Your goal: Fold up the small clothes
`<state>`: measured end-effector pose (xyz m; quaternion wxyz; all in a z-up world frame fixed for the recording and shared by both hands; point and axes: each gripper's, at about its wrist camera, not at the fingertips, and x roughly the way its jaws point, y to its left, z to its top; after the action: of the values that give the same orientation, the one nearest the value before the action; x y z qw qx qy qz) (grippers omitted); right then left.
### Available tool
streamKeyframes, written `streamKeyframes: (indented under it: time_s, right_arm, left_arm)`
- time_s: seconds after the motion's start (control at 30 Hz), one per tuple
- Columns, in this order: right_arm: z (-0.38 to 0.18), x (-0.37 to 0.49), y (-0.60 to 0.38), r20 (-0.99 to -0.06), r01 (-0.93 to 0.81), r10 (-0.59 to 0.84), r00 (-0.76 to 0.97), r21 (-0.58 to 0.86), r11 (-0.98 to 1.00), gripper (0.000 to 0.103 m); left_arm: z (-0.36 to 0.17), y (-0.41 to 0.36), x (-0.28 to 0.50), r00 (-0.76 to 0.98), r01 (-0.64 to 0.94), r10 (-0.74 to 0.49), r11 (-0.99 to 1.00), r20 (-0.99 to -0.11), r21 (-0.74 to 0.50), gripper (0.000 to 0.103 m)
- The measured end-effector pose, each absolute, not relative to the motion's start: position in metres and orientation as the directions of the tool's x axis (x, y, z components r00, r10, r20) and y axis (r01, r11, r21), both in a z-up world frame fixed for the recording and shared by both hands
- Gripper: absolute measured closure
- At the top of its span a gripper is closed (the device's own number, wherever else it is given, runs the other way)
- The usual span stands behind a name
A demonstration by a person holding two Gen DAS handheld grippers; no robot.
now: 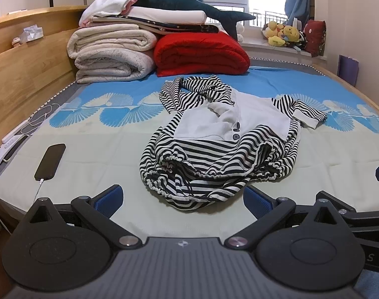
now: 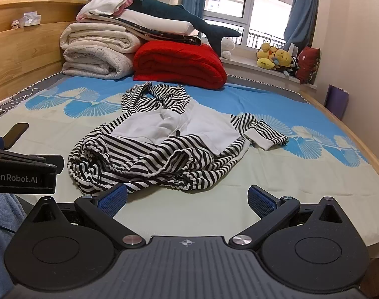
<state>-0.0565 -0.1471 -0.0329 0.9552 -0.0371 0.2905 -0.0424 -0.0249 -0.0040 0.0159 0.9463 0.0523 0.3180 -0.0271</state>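
**Striped garment unfolded, both grippers poised at its hem**

The striped garment (image 1: 214, 144) is spread rumpled on the bed sheet (image 1: 89, 154), in front of the red blanket (image 1: 201, 52), with its gathered hem nearest the grippers and one sleeve flung out toward the window side. No fold is yet made; the approach step is judged to be in hand. The left gripper (image 1: 183, 200) and the right gripper (image 2: 188, 199) are held with fingers spread apart, empty, just short of the hem. Next, the hem corners would need pinching and flattening. A phone (image 1: 50, 160) is seen well left of the garment.
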Motion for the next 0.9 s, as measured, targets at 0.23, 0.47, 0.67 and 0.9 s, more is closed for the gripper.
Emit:
streamKeyframes:
  time_s: [0.23, 0.47, 0.67, 0.9]
  right_arm:
    - [-0.0329, -0.0563, -0.1469, -0.555, 0.059, -0.103, 0.825, -0.096, 0.994, 0.001]
    - [-0.0329, -0.0561, -0.147, -0.557, 0.057, -0.101, 0.824, -0.095, 0.994, 0.001]
    - [-0.0335, -0.0551, -0.1462, -0.563, 0.054, -0.098, 0.821, -0.094, 0.994, 0.001]
    - [-0.034, -0.0536, -0.1444, -0.566, 0.05, -0.096, 0.819, -0.097, 0.994, 0.001]
  left_arm:
    - [0.0162, -0.0042, -0.0254, 0.795, 0.086, -0.021, 0.993, -0.606, 0.078, 0.0]
    - [0.0167, -0.0046, -0.0259, 0.796, 0.086, -0.022, 0.993, -0.605, 0.078, 0.0]
    - [0.0169, -0.0049, -0.026, 0.796, 0.087, -0.024, 0.993, -0.605, 0.076, 0.0]
    - [0.0174, -0.0046, -0.0262, 0.795, 0.088, -0.025, 0.993, -0.606, 0.075, 0.0]
